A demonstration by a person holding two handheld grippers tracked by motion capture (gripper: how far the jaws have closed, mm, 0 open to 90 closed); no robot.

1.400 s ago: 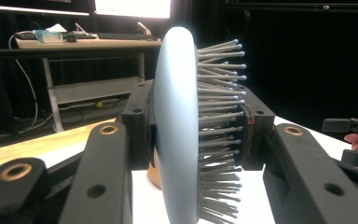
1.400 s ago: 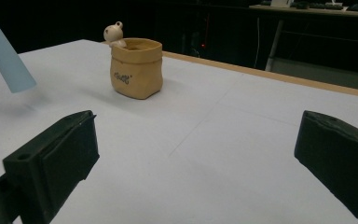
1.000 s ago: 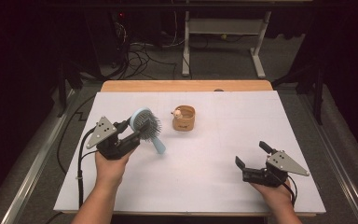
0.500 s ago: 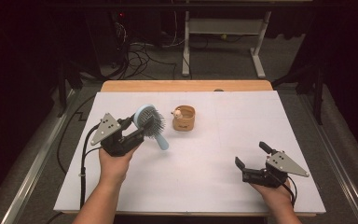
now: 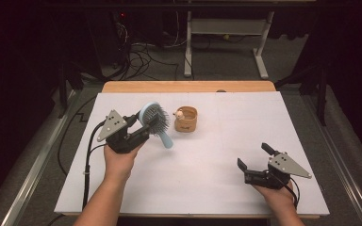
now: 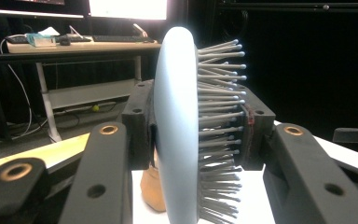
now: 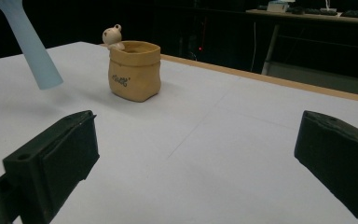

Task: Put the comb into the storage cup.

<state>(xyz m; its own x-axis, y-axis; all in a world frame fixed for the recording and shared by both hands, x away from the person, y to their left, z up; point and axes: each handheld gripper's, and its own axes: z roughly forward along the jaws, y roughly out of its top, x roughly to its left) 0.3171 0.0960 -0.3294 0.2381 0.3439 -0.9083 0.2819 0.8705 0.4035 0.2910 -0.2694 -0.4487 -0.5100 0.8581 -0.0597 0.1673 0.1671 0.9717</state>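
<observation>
Right gripper (image 5: 253, 162): it is rested low on the near right of the white table (image 5: 226, 188), with its jaws spread wide and nothing between them; it is best kept parked there, well apart from the work.
Left gripper (image 5: 139, 126): it is clamped on the head of the light blue hairbrush (image 5: 154, 121), one pad on the smooth back and the other against the bristles, as seen in the left gripper view.
Hairbrush: it is held above the table at the left, with its handle (image 7: 28, 42) pointing down and towards the centre.
Pot (image 5: 186, 118): a small tan sack-shaped holder with a bear figure on its rim is stood just beyond the brush.
Step judged: the handle tip is probably to be lowered into the pot's mouth.
Care: the brush should be brought upright over the opening before release, so that the light pot is not tipped.
</observation>
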